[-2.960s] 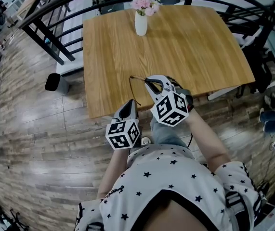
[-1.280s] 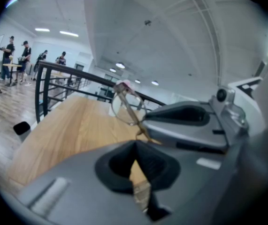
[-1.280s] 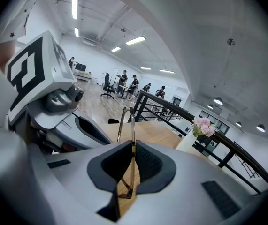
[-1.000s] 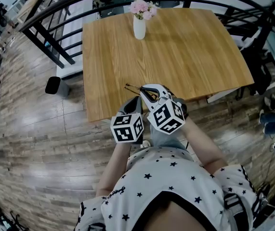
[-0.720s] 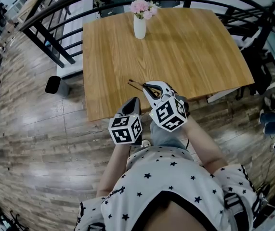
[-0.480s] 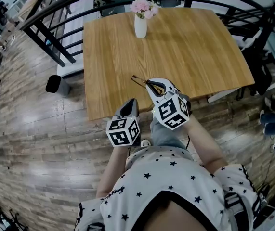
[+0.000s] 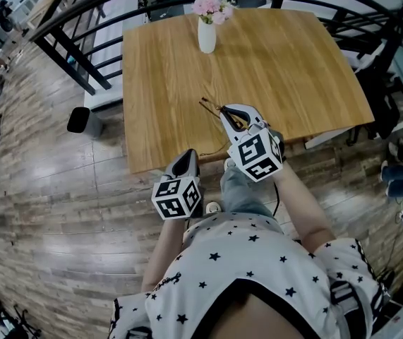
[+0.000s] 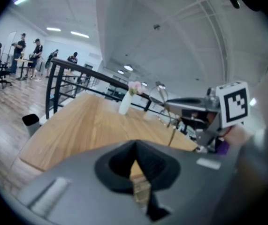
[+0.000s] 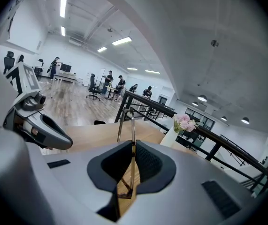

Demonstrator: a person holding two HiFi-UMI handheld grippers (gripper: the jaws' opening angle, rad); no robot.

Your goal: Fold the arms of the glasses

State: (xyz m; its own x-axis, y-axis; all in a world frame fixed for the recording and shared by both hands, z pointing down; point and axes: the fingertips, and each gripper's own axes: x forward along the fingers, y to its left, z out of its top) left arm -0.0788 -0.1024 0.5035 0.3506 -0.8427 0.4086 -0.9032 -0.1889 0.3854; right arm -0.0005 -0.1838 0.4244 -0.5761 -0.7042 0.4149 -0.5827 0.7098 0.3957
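Light oak makes up the square tabletop point(image 7: 286, 62), with a white vase point(image 7: 207, 36) of pink flowers point(image 7: 212, 6) standing near the middle of its far edge.

The right gripper point(image 7: 229, 113) is over the near edge of the tabletop, its marker cube toward the person. Its jaws are clamped on the thin wire-framed glasses point(image 7: 214, 107), which are held up off the wood. In the right gripper view the frame point(image 9: 132, 125) runs upright through the narrow slot between the two dark pads and rises above them as a slim metal loop. The left gripper view shows the same glasses point(image 8: 164, 97) sticking out sideways from the right gripper's tip, with one arm hanging down toward the table.

The left gripper point(image 7: 187, 155) is just off the near edge of the tabletop, to the left of the right one and apart from the glasses. Its jaws are pressed together with nothing between them, and only a sliver of tabletop shows through the gap point(image 8: 134, 148).

A black bin point(image 7: 81, 121) stands on the plank floor beyond the table's left edge, beside a black railing point(image 7: 67, 48).
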